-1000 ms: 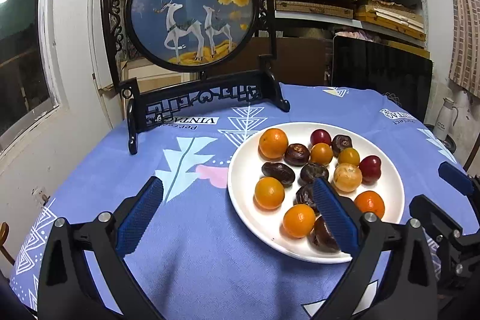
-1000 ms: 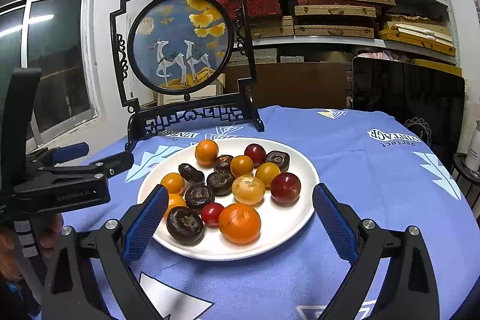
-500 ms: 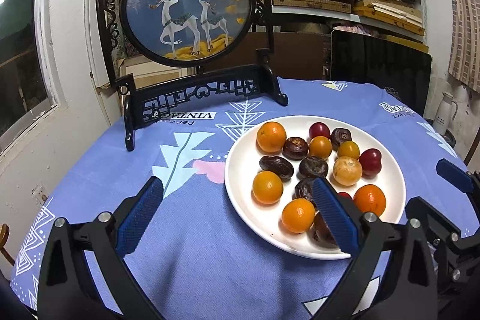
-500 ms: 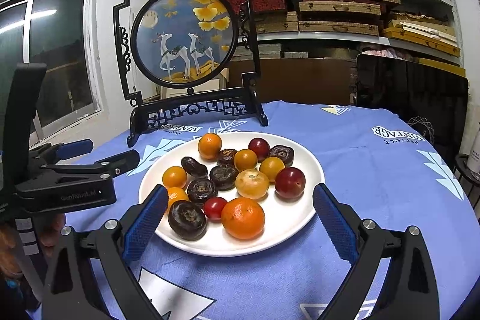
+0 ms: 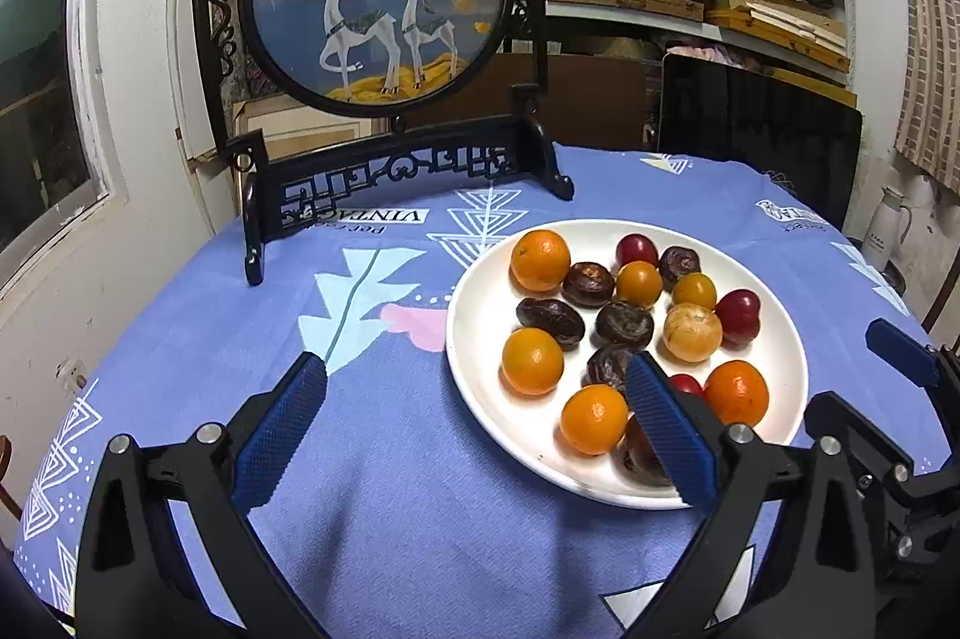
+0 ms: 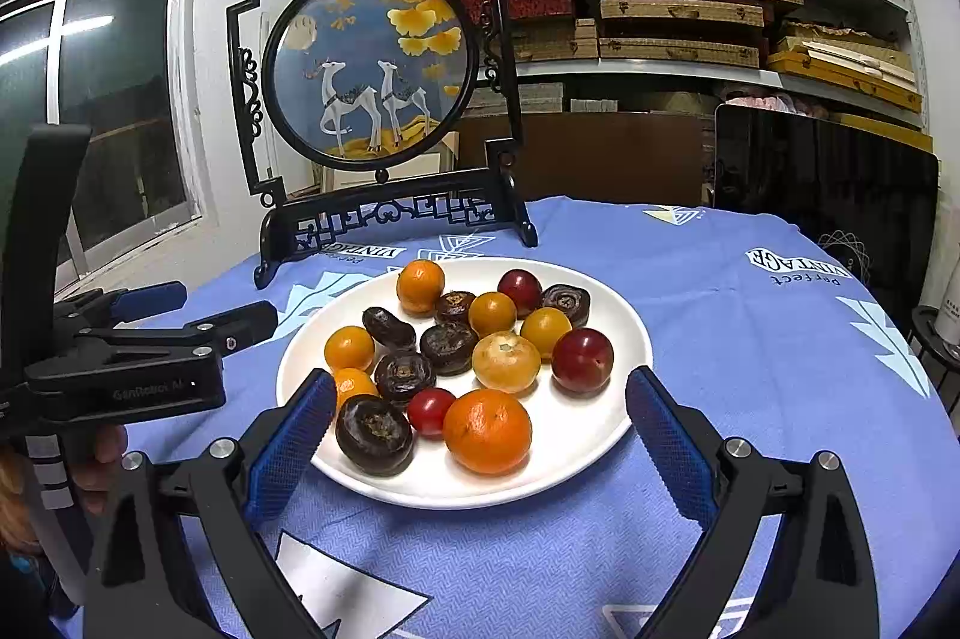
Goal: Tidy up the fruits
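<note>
Both tongs (image 5: 474, 435) (image 6: 480, 435) wide open, empty, near fruit plate (image 6: 606, 435)

One white plate (image 6: 591, 429) on tabletop (image 6: 750, 339). On plate, sixteen fruits:
- six orange citrus (image 6: 487, 431)
- one pale yellow-tan citrus (image 6: 506, 362)
- six dark brown wrinkled fruits (image 6: 374, 434)
- two dark red plums (image 6: 582, 360)
- one small bright red fruit (image 6: 429, 411)

Behind plate: one round framed deer picture (image 6: 369, 66) on black stand.

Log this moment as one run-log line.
left gripper: open, empty, beside plate | right gripper: open, empty, facing plate | white plate: all fruit on it, mixed | stage: approach, nothing grasped
</note>
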`<state>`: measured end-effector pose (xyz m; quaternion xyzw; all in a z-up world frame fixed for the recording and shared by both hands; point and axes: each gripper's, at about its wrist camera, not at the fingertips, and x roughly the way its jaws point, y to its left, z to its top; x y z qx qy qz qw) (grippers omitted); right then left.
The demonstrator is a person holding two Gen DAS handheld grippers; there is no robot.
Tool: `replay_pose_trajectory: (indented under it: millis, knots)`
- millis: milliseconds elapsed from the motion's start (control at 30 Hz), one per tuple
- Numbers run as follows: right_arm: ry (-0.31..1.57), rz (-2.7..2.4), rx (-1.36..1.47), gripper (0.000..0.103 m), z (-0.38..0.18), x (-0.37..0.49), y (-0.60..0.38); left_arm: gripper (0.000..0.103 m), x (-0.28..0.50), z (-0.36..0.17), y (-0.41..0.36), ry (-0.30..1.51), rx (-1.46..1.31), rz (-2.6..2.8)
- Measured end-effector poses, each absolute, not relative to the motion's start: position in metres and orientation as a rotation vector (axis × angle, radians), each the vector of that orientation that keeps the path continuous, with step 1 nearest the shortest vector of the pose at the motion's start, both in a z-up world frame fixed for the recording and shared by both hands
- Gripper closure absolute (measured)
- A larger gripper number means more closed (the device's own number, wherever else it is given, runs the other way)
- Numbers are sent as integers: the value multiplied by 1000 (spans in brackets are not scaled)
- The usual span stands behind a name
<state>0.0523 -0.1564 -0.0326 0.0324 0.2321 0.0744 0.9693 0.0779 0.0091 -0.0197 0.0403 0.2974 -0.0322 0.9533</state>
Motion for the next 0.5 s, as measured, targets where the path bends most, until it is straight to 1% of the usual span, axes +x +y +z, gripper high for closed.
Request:
replay_pose_trajectory:
  millis: [500]
  knots:
    - [471, 151, 60, 5, -33, 52, -154, 5, 80, -22, 11, 621, 99, -37]
